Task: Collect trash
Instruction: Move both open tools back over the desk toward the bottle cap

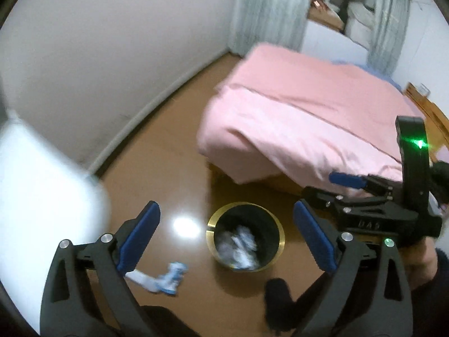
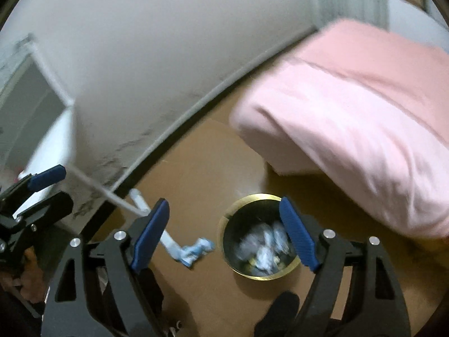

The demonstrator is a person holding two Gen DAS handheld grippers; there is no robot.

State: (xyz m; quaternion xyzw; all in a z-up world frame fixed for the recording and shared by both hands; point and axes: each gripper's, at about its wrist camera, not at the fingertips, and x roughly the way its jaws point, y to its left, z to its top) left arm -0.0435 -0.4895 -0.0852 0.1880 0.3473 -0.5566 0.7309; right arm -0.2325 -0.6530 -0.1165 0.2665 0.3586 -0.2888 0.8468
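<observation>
One wrapper [image 1: 165, 279] left on the floor, just left of the bin [image 1: 244, 236]. Looks like thin crinkly plastic, so light and floppy; I'd pinch the bunched blue end. Left gripper [image 1: 224, 236] and right gripper [image 2: 224, 236] both gape wide, holding nothing.

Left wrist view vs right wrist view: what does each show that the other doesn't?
Left wrist only: the wooden headboard, a window with curtains, and the right tongs seen from the side, open and empty.

Right wrist only: a white doorway frame, scuffed marks low on the wall, and the left tongs at the picture's left edge.

Both: the gold-rimmed trash bin with crumpled paper inside, a blue-and-white wrapper on the brown floor beside it, and the pink bed cover.
</observation>
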